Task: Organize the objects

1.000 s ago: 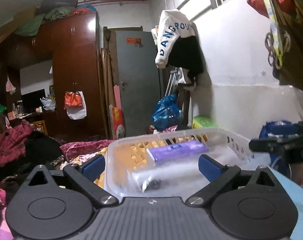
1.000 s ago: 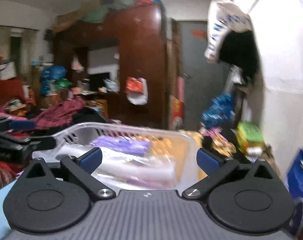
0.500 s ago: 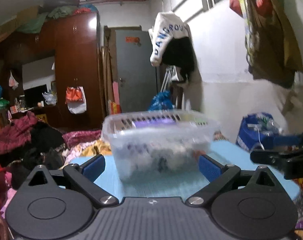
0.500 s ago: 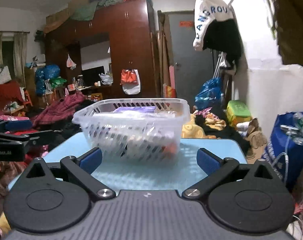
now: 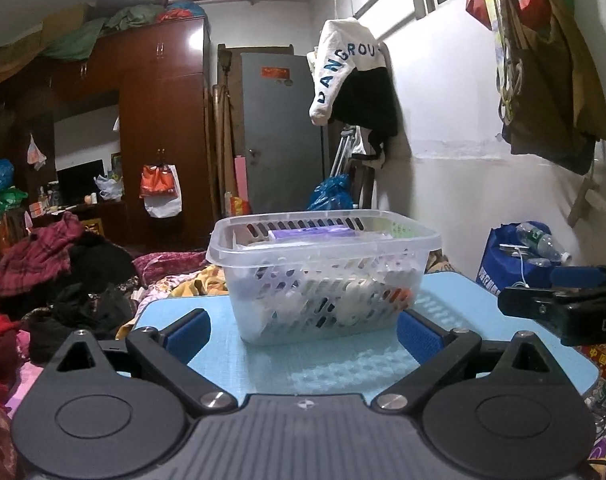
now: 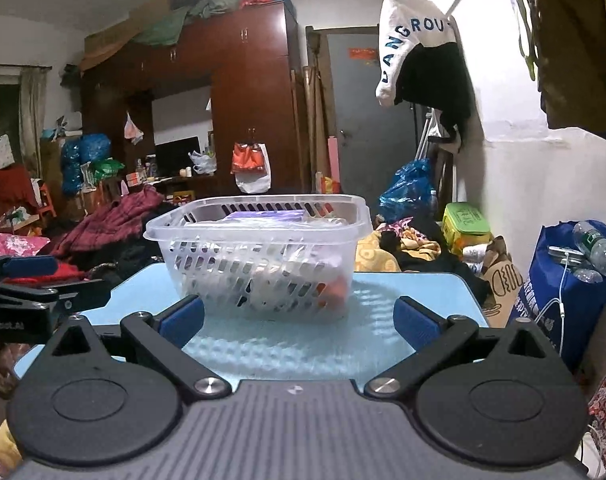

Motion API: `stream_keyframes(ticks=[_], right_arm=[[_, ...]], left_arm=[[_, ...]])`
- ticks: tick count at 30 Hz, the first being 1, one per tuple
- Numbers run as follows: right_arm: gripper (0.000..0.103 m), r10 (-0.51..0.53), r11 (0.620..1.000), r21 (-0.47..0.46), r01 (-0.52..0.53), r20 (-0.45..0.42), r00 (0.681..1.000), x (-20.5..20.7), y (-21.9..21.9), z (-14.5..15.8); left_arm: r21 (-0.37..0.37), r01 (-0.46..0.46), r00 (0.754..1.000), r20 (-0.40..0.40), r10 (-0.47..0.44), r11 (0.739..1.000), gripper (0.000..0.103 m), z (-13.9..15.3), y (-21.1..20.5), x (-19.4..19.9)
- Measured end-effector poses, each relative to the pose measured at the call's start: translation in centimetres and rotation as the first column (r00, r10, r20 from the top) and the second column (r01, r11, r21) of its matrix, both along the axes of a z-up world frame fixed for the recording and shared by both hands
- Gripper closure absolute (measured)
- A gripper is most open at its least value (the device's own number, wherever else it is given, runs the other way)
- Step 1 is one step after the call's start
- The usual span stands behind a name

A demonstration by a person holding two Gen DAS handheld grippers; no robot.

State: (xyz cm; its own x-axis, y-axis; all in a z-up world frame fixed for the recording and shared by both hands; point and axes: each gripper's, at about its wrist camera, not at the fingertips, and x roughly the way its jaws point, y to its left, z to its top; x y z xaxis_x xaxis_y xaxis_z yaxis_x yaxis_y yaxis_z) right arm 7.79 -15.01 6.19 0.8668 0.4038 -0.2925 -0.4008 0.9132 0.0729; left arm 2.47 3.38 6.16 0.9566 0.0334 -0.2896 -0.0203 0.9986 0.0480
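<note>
A clear plastic slotted basket (image 5: 323,276) (image 6: 263,264) stands on a light blue table (image 5: 343,364) (image 6: 415,292). Inside it lie a purple pack (image 5: 311,234) (image 6: 269,215) on top, plus white and orange items seen through the slots. My left gripper (image 5: 303,334) is open, low over the table's near edge, a little short of the basket. My right gripper (image 6: 299,320) is open too, level with the table and nothing between its fingers. Each gripper shows in the other's view: the right one (image 5: 563,304) at the right edge, the left one (image 6: 31,292) at the left edge.
Piles of clothes (image 5: 43,264) cover the bed to the left. A blue bag with plastic bottles (image 6: 575,272) stands right of the table by the white wall. A brown wardrobe (image 5: 159,128) and grey door (image 5: 279,132) are at the back.
Both grippers have pulled back and dropped from above the basket to table height. The basket now stands farther off on the blue table, seen from the side.
</note>
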Motion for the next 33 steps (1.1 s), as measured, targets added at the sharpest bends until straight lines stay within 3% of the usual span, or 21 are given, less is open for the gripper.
stream_keyframes(ticks=[33], right_arm=[[0.000,-0.025,1.000,-0.016,0.025,0.023,0.999,-1.2,0.4,-0.7]], left_arm=[[-0.006,0.016,1.000,-0.002,-0.016,1.000,0.002,-0.5,-0.5,0.1]])
